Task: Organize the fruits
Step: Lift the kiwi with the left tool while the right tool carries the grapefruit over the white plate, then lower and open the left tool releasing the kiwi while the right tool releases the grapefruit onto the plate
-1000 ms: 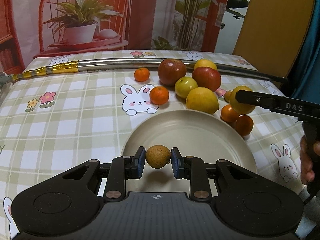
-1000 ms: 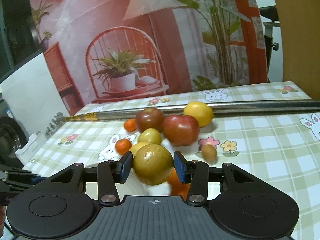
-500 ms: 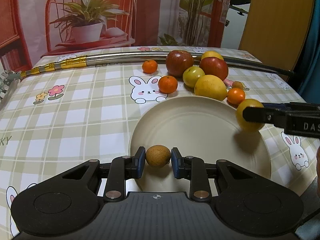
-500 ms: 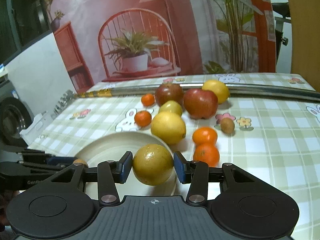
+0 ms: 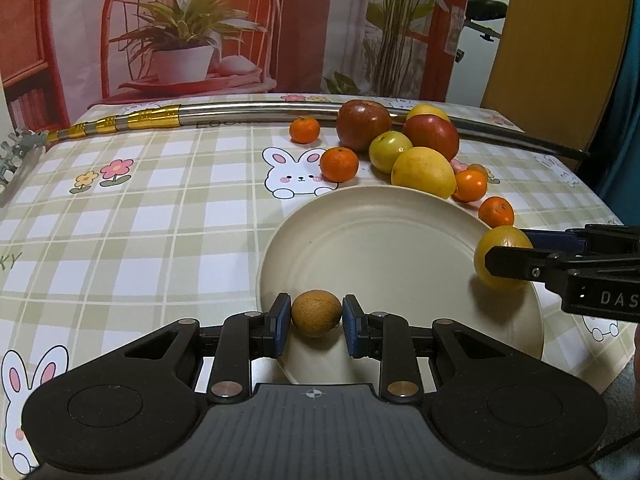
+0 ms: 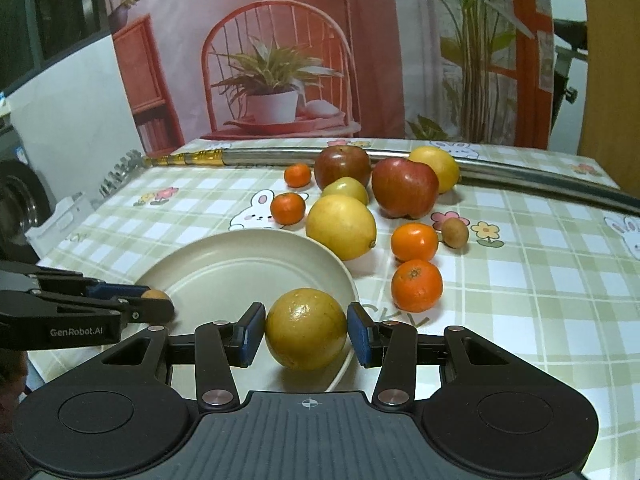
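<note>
Matt plate point(image 5: 384, 240), shiny metal pole point(image 5: 248, 111)

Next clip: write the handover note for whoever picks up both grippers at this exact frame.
Left gripper: shut on the small brown fruit, low over the near rim of the plate.
Right gripper: shut on the yellow-green round fruit, over the plate's right edge.
Done: nothing released onto the plate yet.
Left: set both fruits down, then fetch the rest from the tablecloth behind the plate: two red apples, the large yellow fruit, a green one, a yellow one at the back, four small oranges and another small brown fruit.
</note>
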Motion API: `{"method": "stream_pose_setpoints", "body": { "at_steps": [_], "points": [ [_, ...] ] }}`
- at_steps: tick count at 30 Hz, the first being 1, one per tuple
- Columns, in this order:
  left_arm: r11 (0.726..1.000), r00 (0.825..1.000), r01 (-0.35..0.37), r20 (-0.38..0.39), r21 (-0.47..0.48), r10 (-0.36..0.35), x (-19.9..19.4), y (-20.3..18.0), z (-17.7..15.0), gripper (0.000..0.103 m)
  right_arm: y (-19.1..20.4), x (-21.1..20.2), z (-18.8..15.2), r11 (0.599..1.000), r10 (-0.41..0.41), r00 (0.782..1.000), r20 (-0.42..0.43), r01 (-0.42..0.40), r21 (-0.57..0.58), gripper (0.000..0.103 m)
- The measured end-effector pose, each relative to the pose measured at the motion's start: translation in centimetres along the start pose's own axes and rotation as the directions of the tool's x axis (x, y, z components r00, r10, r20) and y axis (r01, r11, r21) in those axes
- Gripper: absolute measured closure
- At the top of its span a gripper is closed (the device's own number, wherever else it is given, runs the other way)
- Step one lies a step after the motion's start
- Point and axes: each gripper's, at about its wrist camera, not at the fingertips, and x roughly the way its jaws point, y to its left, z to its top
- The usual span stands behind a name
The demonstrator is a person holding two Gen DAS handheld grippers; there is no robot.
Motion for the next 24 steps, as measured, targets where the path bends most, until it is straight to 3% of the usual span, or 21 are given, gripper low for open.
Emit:
{"method": "stream_pose_setpoints", "body": {
  "at_steps": [24],
  "points": [
    [1.000, 1.000, -0.013, 0.024, -0.017, 0.014, -0.28, -0.02, -0.34, 0.073, 0.34, 0.36, -0.53, 0.998, -0.046, 0.999, 0.021, 0.047, -0.040, 0.061]
  ]
}}
